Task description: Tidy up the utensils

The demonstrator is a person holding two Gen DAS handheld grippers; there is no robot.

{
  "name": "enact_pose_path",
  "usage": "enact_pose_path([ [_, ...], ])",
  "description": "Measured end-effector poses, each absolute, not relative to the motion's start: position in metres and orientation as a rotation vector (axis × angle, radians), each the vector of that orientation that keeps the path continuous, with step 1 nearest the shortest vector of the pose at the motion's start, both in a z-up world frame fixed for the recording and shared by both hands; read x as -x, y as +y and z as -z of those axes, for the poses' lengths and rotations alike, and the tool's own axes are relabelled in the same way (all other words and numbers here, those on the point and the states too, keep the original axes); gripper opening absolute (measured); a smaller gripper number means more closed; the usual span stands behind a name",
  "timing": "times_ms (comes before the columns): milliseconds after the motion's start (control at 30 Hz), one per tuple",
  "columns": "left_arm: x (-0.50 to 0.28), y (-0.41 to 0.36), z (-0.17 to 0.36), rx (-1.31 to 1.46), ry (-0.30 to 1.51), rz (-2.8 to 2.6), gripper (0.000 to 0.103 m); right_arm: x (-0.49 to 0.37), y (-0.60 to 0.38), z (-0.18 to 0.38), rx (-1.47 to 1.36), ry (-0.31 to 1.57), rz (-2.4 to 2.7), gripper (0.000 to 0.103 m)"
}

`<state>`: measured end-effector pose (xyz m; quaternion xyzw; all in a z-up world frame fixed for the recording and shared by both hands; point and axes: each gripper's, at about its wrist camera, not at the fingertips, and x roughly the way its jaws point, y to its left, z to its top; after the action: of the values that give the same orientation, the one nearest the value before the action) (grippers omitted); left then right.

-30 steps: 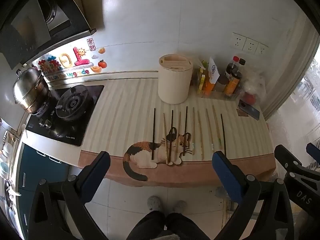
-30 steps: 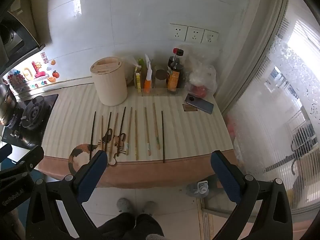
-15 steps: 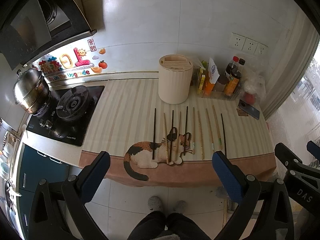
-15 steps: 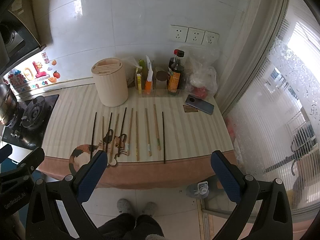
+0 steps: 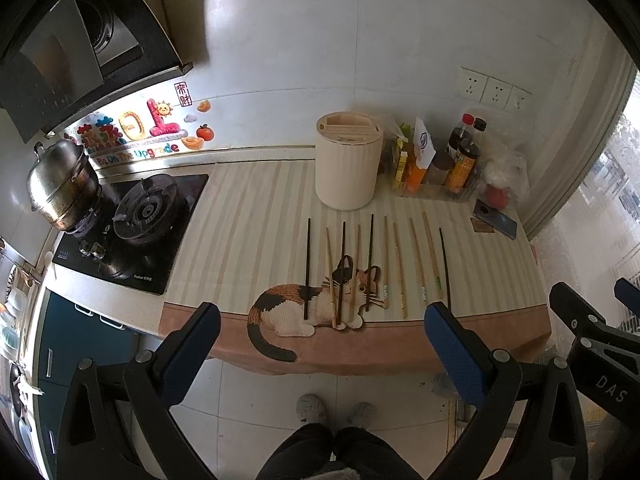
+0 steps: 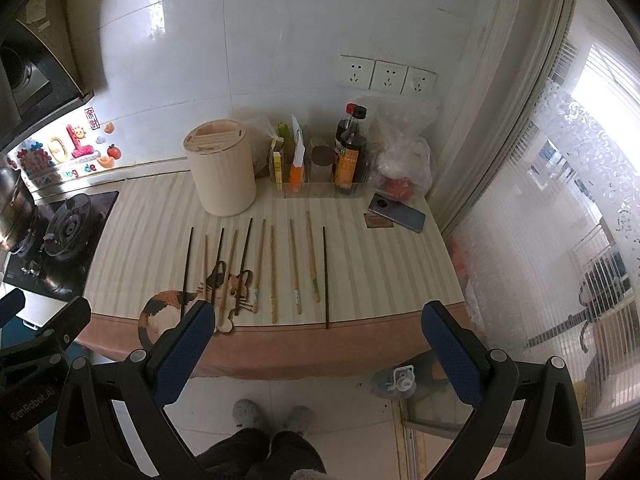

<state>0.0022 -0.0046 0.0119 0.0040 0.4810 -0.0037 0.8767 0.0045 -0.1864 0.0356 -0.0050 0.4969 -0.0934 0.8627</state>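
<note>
Striped beige counter mat with a cat print [image 5: 248,216] [image 6: 152,232] covers the countertop. Ten or so loose chopsticks, dark and pale wooden, lie on it side by side in a row, roughly parallel and pointing toward the wall: dark chopstick at the left end [image 5: 307,268] [image 6: 186,272], pale wooden chopsticks in the middle [image 5: 400,270] [image 6: 273,274], dark chopstick at the right end [image 5: 445,268] [image 6: 325,276]. Several left-hand ones rest over the cat print. Cream cylindrical utensil holder with slotted top [image 5: 347,166] [image 6: 221,168] stands upright behind the row, near the wall. Clear tray of sauce bottles [image 5: 436,168] [image 6: 320,164] sits right of the holder; dark smartphone [image 5: 495,224] [image 6: 397,218] lies further right.

Left gripper with blue pads [image 5: 320,352] hangs off the counter's front edge, jaws wide apart, holding nothing. Right gripper with blue pads [image 6: 316,356] likewise, jaws wide apart, empty, clear of the chopsticks. Black gas hob [image 5: 132,224] with steel pot [image 5: 62,184] at far left. Person's dark trousers and grey slippers [image 5: 334,412] on the tiled floor below.
</note>
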Motion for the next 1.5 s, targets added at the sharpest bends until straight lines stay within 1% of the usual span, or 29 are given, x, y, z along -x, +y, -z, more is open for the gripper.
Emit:
enact_pose_path([
  [1033, -0.002, -0.012, -0.021, -0.014, 0.993, 0.006, 0.103, 0.001, -0.186, -0.038, 0.013, 1.034, 0.195, 0.103],
  [1500, -0.002, -0.012, -0.021, -0.012, 0.990, 0.005, 0.103, -0.002, -0.187, -0.048, 0.005, 1.032, 0.193, 0.103],
])
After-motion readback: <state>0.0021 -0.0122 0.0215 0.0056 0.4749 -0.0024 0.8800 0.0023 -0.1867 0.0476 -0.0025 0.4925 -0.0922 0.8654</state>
